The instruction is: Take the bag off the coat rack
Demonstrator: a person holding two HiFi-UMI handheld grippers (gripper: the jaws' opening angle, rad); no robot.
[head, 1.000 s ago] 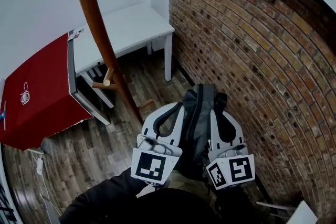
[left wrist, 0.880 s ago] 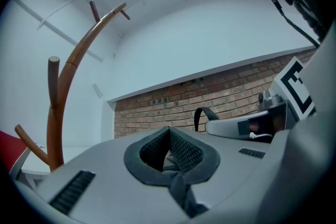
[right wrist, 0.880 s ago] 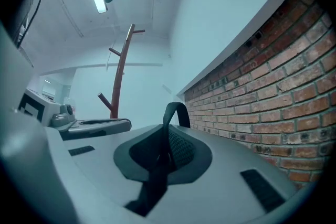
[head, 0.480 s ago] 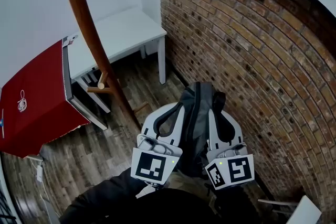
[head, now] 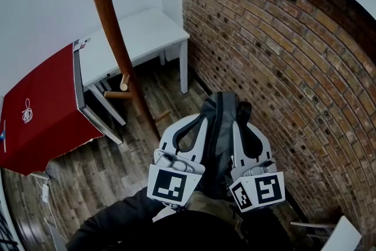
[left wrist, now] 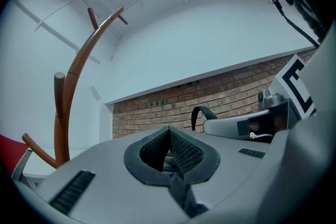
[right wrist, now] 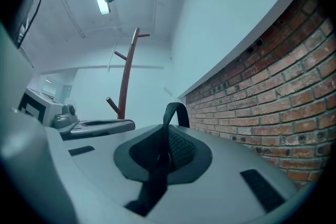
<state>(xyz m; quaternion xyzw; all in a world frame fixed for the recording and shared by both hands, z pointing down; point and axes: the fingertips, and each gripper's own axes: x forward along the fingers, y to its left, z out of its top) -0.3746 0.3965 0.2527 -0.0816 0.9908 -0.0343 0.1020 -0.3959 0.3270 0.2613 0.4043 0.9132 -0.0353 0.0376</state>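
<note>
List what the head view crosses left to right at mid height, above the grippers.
red cloth → coat rack → white table leg → brick wall

Found no readable word, brand or number anywhere. Made out only a small white emblem (head: 27,107) on the red cloth (head: 50,97), too small to read as lettering. Noted a black-and-white square marker (head: 172,185) on the left gripper (head: 200,120) and another on the right gripper (head: 238,123): patterns, not text.
</note>
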